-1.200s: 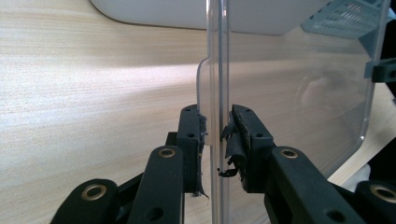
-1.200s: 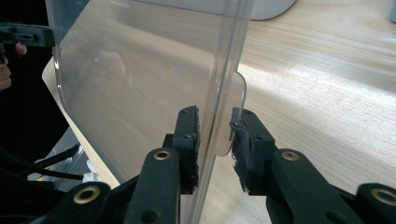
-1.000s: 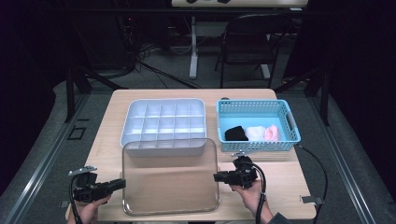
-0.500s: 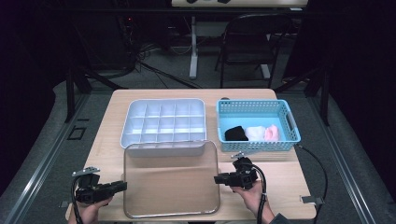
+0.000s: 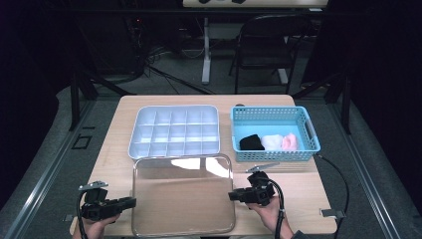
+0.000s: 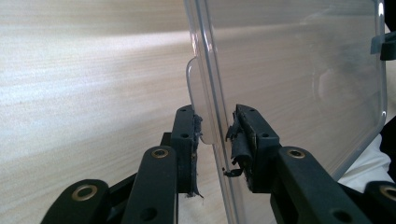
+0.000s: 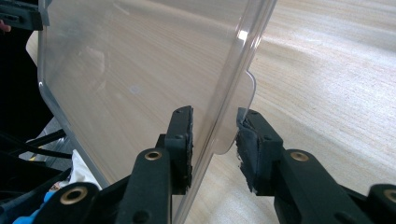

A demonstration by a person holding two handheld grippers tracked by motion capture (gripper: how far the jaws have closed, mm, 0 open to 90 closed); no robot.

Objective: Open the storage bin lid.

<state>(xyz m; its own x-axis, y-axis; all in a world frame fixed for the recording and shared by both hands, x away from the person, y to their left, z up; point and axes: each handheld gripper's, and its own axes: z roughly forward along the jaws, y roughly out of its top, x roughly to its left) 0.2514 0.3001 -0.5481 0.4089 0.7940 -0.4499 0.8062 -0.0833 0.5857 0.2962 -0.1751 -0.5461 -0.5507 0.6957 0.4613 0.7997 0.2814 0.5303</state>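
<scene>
Pale wooden tabletop (image 5: 298, 191) in a dark room, clear flat plastic lid (image 5: 183, 194) lying near its front edge, left gripper (image 5: 130, 201) and right gripper (image 5: 232, 195) slightly open astride its side tabs, not pressing, grey compartment tray (image 5: 175, 130) and blue basket (image 5: 274, 133) behind.

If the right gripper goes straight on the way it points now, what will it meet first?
The right gripper points left across the table, and the edge of the clear lid already stands between its jaws. Going on, the jaws would probably slide further over the lid, until its rim meets the gripper's body; depth is hard to judge.
</scene>
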